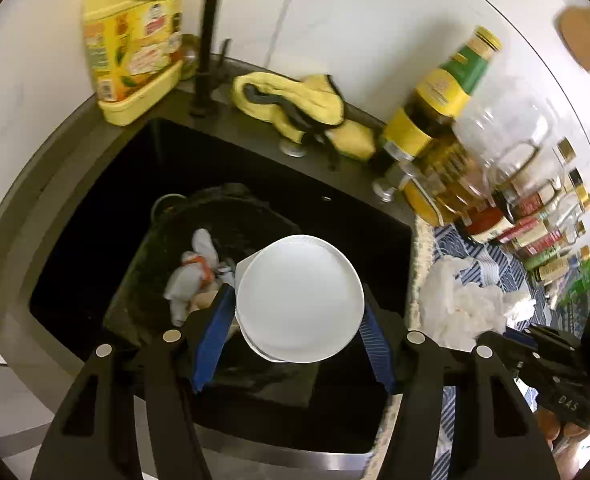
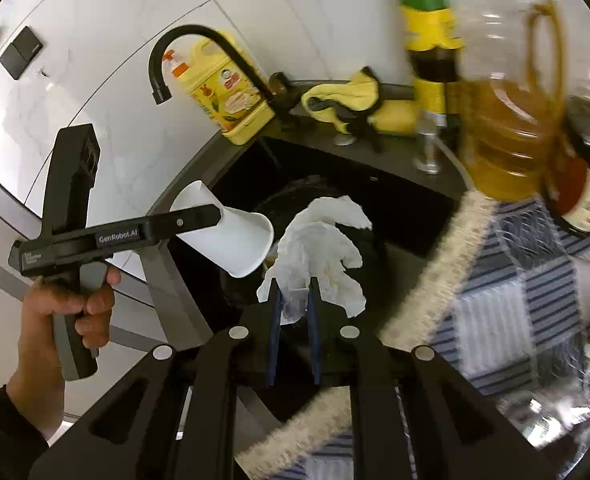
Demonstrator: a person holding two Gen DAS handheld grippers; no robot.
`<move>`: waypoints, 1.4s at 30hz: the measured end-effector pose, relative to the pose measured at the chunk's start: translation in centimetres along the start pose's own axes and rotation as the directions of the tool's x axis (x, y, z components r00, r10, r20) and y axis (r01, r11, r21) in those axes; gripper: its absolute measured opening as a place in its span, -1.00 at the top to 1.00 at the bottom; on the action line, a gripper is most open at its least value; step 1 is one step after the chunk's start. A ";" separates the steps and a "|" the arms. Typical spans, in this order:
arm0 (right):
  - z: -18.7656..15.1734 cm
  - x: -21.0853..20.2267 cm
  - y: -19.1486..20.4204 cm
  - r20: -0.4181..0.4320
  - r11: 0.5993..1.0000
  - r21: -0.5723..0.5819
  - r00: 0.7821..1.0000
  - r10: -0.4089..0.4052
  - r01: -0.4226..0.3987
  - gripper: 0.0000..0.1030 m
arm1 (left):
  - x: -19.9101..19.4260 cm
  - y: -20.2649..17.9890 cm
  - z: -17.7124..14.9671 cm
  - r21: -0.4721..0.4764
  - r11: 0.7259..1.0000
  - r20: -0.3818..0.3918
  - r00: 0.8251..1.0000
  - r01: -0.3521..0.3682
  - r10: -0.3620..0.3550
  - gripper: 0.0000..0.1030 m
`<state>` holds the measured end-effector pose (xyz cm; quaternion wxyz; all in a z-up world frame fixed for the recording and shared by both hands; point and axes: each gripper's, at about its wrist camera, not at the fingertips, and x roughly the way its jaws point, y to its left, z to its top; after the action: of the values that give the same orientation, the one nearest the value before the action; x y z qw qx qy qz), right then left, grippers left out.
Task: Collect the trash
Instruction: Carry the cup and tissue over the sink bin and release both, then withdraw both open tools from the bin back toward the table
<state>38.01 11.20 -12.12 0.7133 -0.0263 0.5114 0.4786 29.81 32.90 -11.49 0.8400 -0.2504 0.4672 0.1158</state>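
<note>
White paper cup (image 1: 299, 298), smooth and tapered, sits clamped between the left gripper (image 1: 299, 312) pads above a black-lined bin (image 1: 231, 216) in the sink (image 1: 95, 200). Crumpled tissue (image 2: 319, 256) is pinched in the right gripper (image 2: 295, 300); bottles (image 2: 507, 136) blur.

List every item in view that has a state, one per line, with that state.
left gripper: shut on the paper cup
paper cup: held, base toward the camera, over the bin
right gripper: shut on crumpled tissue
crumpled tissue: held above the sink
black-lined bin: open, trash inside, standing in the sink
yellow cloth: bunched on the sink ledge
</note>
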 end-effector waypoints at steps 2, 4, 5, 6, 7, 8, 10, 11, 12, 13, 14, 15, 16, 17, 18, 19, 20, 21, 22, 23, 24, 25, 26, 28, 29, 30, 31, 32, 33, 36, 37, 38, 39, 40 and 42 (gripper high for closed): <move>0.9 1.8 1.3 -0.007 1.000 0.004 1.000 0.004 -0.004 0.73 | 0.0 1.4 0.2 -0.006 1.000 -0.005 1.000 0.004 -0.004 -0.14; 1.4 3.0 2.2 -0.010 1.000 0.005 1.000 0.002 -0.002 0.73 | -0.1 3.1 0.8 -0.012 1.000 -0.013 1.000 0.011 -0.011 -0.14; 1.8 4.0 2.8 -0.014 1.000 0.009 1.000 0.001 0.000 0.73 | -0.2 3.7 1.0 -0.011 1.000 -0.015 1.000 0.014 -0.014 -0.14; 2.0 4.5 3.1 -0.017 1.000 0.015 1.000 -0.001 0.001 0.73 | -0.2 4.1 1.2 -0.010 1.000 -0.015 1.000 0.014 -0.014 -0.14; 2.2 5.1 3.3 -0.021 1.000 0.020 1.000 -0.003 0.003 0.73 | -0.2 4.7 1.5 -0.010 1.000 -0.017 1.000 0.014 -0.015 -0.14; 2.5 5.9 3.6 -0.028 1.000 0.030 1.000 -0.007 0.008 0.72 | -0.1 5.4 1.8 -0.011 1.000 -0.019 1.000 0.018 -0.019 -0.14; 2.8 7.0 4.0 -0.041 0.999 0.042 0.999 -0.014 0.016 0.72 | 0.1 6.4 2.1 -0.016 0.999 -0.026 0.999 0.027 -0.028 -0.14; 3.1 7.6 4.4 -0.045 0.999 0.042 0.999 -0.020 0.022 0.72 | 0.3 6.6 2.3 -0.017 0.999 -0.030 0.999 0.031 -0.032 -0.14; 3.4 8.2 4.7 -0.049 0.999 0.045 0.998 -0.025 0.027 0.72 | 0.6 7.2 2.6 -0.014 0.999 -0.039 0.999 0.030 -0.030 -0.14; 3.6 8.7 4.9 -0.053 0.998 0.051 0.998 -0.025 0.028 0.72 | 1.0 7.7 2.8 -0.019 0.999 -0.047 0.998 0.038 -0.039 -0.14; 3.8 9.0 5.0 -0.054 0.998 0.054 0.998 -0.026 0.029 0.72 | 1.3 8.0 3.1 -0.020 0.999 -0.052 0.997 0.048 -0.049 -0.14; 3.9 9.4 5.2 -0.058 0.998 0.057 0.998 -0.031 0.034 0.71 | 1.5 8.1 3.3 -0.018 0.999 -0.055 0.997 0.050 -0.051 -0.14; 4.0 9.5 5.2 -0.061 0.997 0.060 0.998 -0.034 0.038 0.70 | 1.8 8.4 3.6 -0.017 0.998 -0.058 0.997 0.054 -0.055 -0.14; 4.1 9.9 5.2 -0.067 0.997 0.068 0.997 -0.033 0.037 0.70 | 2.0 8.5 3.9 -0.018 0.998 -0.061 0.996 0.061 -0.062 -0.14; 4.3 10.3 5.2 -0.070 0.997 0.074 0.997 -0.030 0.035 0.59 | 2.3 8.7 4.1 -0.021 0.997 -0.068 0.995 0.073 -0.074 -0.15; 4.4 10.6 5.2 -0.074 0.996 0.081 0.997 -0.033 0.039 0.51 | 2.6 8.8 4.3 -0.020 0.996 -0.074 0.994 0.082 -0.083 -0.15; 4.6 10.9 5.0 -0.077 0.994 0.092 0.996 -0.044 0.051 0.33 | 2.9 8.8 4.5 -0.015 0.996 -0.084 0.992 0.091 -0.092 -0.17; 4.8 11.0 4.9 -0.076 0.993 0.103 0.996 -0.044 0.051 0.24 | 3.5 8.7 4.7 -0.007 0.995 -0.107 0.989 0.103 -0.104 -0.29; 5.0 11.1 4.6 -0.069 0.992 0.119 0.997 -0.041 0.049 0.09 | 4.0 8.7 4.9 -0.001 0.994 -0.118 0.987 0.113 -0.112 -0.31; 5.2 11.1 4.5 -0.065 0.990 0.130 0.997 -0.037 0.045 0.05 | 4.3 8.8 5.1 0.001 0.994 -0.119 0.987 0.113 -0.112 -0.32; 5.4 11.1 4.2 -0.062 0.988 0.145 0.998 -0.034 0.042 0.05 | 4.7 8.9 5.3 0.001 0.993 -0.124 0.986 0.115 -0.114 -0.32; 5.7 11.0 3.9 -0.058 0.987 0.156 0.998 -0.033 0.042 0.05 | 5.0 9.0 5.5 -0.003 0.993 -0.129 0.984 0.120 -0.119 -0.32; 5.9 11.0 3.7 -0.054 0.986 0.160 0.998 -0.036 0.045 0.05 | 5.3 9.2 5.6 -0.010 0.992 -0.135 0.983 0.124 -0.124 -0.32; 6.1 10.8 3.3 -0.047 0.984 0.171 0.998 -0.050 0.058 0.05 | 5.8 9.4 5.7 -0.015 0.992 -0.147 0.981 0.124 -0.125 -0.31; 6.1 10.7 3.1 -0.044 0.983 0.175 0.998 -0.052 0.059 0.05 | 5.9 9.4 5.7 -0.016 0.992 -0.153 0.981 0.122 -0.123 -0.31; 6.2 10.6 3.0 -0.042 0.982 0.179 0.998 -0.054 0.060 0.05 | 6.1 9.5 5.8 -0.014 0.993 -0.156 0.980 0.121 -0.122 -0.31; 6.2 10.4 2.8 -0.038 0.981 0.185 0.998 -0.056 0.062 0.05 | 6.1 9.5 5.8 -0.011 0.993 -0.159 0.980 0.121 -0.121 -0.31; 6.1 10.3 2.7 -0.034 0.980 0.191 0.998 -0.056 0.062 0.05 | 6.1 9.5 5.8 -0.007 0.993 -0.162 0.980 0.121 -0.120 -0.31; 6.1 10.1 2.6 -0.031 0.979 0.196 0.998 -0.056 0.061 0.05 | 6.1 9.4 5.9 -0.003 0.993 -0.162 0.980 0.120 -0.118 -0.31; 5.9 9.6 2.4 -0.019 0.977 0.205 0.998 -0.063 0.066 0.05 | 5.6 9.0 5.9 0.009 0.993 -0.155 0.981 0.121 -0.118 -0.31; 5.8 9.4 2.4 -0.014 0.977 0.204 0.998 -0.066 0.067 0.05 | 5.4 8.8 5.9 0.013 0.993 -0.150 0.982 0.121 -0.118 -0.31; 5.7 9.1 2.5 -0.010 0.977 0.204 0.998 -0.069 0.069 0.05 | 5.0 8.7 5.8 0.015 0.993 -0.140 0.983 0.119 -0.115 -0.31; 5.6 8.7 2.6 -0.003 0.977 0.203 0.998 -0.071 0.070 0.05 | 4.7 8.7 5.7 0.017 0.993 -0.131 0.985 0.115 -0.112 -0.32; 5.5 8.4 2.7 0.003 0.977 0.200 0.997 -0.071 0.069 0.05 | 4.4 8.6 5.6 0.019 0.993 -0.124 0.986 0.114 -0.111 -0.31; 5.1 7.5 3.1 0.020 0.978 0.194 0.997 -0.080 0.074 -0.03 | 3.8 8.4 5.3 0.018 0.993 -0.118 0.986 0.120 -0.117 -0.32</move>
<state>39.59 20.51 -13.98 0.7375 0.0297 0.5440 0.3991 32.12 42.63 -15.00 0.8197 -0.2737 0.5011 0.0449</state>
